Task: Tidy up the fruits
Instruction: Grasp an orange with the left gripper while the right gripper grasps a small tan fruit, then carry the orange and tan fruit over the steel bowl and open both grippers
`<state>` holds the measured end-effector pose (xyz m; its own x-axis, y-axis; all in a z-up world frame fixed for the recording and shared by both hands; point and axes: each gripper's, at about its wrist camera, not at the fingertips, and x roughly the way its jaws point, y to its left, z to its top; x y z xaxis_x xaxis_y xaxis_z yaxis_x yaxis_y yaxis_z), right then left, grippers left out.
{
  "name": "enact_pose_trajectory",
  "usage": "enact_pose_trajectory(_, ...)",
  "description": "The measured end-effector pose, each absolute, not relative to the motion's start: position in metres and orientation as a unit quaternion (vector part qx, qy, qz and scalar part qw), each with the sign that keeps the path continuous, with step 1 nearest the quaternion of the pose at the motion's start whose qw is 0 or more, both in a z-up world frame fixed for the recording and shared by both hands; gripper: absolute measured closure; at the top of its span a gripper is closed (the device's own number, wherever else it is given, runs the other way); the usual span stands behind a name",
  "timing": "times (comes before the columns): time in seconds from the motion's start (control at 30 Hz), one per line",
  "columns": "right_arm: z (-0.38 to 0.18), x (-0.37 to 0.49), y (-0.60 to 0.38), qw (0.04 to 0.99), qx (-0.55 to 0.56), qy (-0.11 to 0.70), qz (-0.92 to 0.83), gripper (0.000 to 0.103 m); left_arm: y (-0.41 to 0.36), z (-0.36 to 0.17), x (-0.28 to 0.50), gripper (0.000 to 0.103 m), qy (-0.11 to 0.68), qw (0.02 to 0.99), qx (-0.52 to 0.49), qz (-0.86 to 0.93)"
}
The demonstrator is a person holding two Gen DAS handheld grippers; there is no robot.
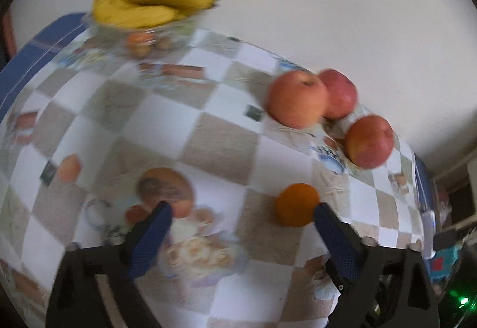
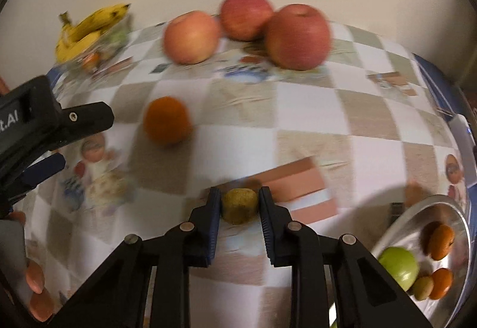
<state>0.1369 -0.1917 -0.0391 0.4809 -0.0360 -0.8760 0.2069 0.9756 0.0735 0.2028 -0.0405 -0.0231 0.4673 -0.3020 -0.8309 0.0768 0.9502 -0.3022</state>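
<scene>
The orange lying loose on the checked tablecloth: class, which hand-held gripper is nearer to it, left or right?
Left. The left hand-held gripper is open, one fingertip right beside the orange. The right hand-held gripper is farther off, shut on a kiwi.

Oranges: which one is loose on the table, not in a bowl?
The orange alone on the checked cloth, left of the right gripper. The other oranges sit in the metal bowl.

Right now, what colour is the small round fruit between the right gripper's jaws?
Brownish yellow-green small round fruit, like a kiwi; clearest in the right wrist view.
</scene>
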Motion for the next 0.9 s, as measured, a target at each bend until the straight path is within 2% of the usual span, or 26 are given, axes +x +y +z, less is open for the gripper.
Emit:
enact_pose_trajectory(0.2,-0.04,0.138,-0.2,0.86,0.1,0.496,-0.064,0.076,-0.068,-0.031,0.21,0.035,0.507,0.839,-0.117,-0.162)
enact_pose_trajectory(0.23,-0.039,0.137,-0.201,0.86,0.101,0.496,-0.064,0.076,-0.071,-0.032,0.211,0.042,0.507,0.837,-0.118,-0.167)
enact_pose_trajectory(0.27,-0.039,0.137,-0.202,0.86,0.103,0.495,-0.063,0.076,-0.073,-0.033,0.211,0.059,0.507,0.836,-0.12,-0.17)
enact_pose_trajectory(0.3,-0.04,0.137,-0.202,0.861,0.104,0.495,-0.063,0.076,-0.073,-0.034,0.211,0.063,0.507,0.835,-0.125,-0.177)
enact_pose_trajectory(0.63,-0.038,0.132,-0.198,0.854,0.107,0.505,-0.062,0.076,-0.06,-0.019,0.195,0.064,0.527,0.822,-0.136,-0.168)
enact_pose_trajectory(0.9,-0.003,0.101,-0.188,0.861,0.105,0.493,-0.066,0.076,-0.042,0.015,0.153,0.064,0.518,0.827,-0.135,-0.17)
